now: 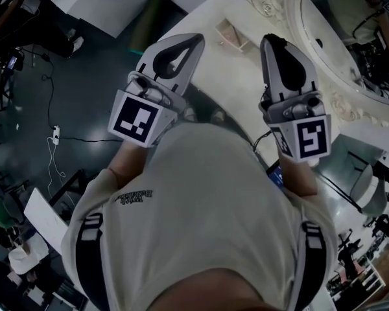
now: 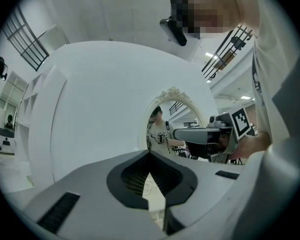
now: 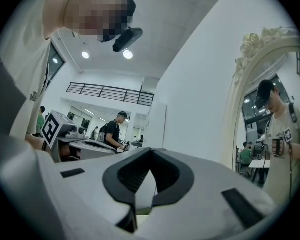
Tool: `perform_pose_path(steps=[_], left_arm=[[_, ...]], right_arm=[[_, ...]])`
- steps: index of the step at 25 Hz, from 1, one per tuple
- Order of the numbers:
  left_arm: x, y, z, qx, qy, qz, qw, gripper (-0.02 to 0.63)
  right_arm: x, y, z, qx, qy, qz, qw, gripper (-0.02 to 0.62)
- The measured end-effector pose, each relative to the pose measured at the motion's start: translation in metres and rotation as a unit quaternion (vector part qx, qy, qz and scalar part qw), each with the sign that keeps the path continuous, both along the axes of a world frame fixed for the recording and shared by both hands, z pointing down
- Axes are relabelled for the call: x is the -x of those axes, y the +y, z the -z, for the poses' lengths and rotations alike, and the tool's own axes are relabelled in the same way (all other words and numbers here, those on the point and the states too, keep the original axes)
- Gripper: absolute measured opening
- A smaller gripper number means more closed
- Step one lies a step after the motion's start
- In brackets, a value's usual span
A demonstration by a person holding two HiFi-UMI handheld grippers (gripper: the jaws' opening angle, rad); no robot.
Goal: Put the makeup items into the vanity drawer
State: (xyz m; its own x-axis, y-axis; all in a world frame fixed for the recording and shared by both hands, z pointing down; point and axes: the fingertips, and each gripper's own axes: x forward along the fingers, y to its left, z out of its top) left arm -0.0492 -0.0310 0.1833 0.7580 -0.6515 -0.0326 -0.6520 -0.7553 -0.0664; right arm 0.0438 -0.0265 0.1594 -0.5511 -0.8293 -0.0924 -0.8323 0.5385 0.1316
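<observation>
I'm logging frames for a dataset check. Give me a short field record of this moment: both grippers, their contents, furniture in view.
left gripper: fingers shut, nothing between them
right gripper: fingers shut, nothing between them
pose: both level, side by side
vanity top: white, ahead of the grippers
mirror: ornate white frame, at right
drawer: not in view
makeup items: none identifiable

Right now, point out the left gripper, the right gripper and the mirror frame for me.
left gripper [image 1: 197, 39]: head view, at its closed tips.
right gripper [image 1: 271, 39]: head view, at its closed tips.
mirror frame [image 1: 347, 102]: head view, on the carved white rim.
</observation>
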Motion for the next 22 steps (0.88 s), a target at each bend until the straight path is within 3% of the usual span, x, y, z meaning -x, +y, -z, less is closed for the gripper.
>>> perform_pose_path(steps=[7, 22], left_arm=[[-0.003, 0.008, 0.003, 0.003, 0.018, 0.0, 0.9998, 0.014], [-0.004, 0.018, -0.003, 0.021, 0.01, 0.004, 0.9997, 0.014]], right_arm=[[-0.007, 0.011, -0.003, 0.005, -0.003, -0.007, 1.0, 0.002], [-0.009, 0.022, -0.013, 0.019, 0.007, -0.003, 1.0, 0.002]])
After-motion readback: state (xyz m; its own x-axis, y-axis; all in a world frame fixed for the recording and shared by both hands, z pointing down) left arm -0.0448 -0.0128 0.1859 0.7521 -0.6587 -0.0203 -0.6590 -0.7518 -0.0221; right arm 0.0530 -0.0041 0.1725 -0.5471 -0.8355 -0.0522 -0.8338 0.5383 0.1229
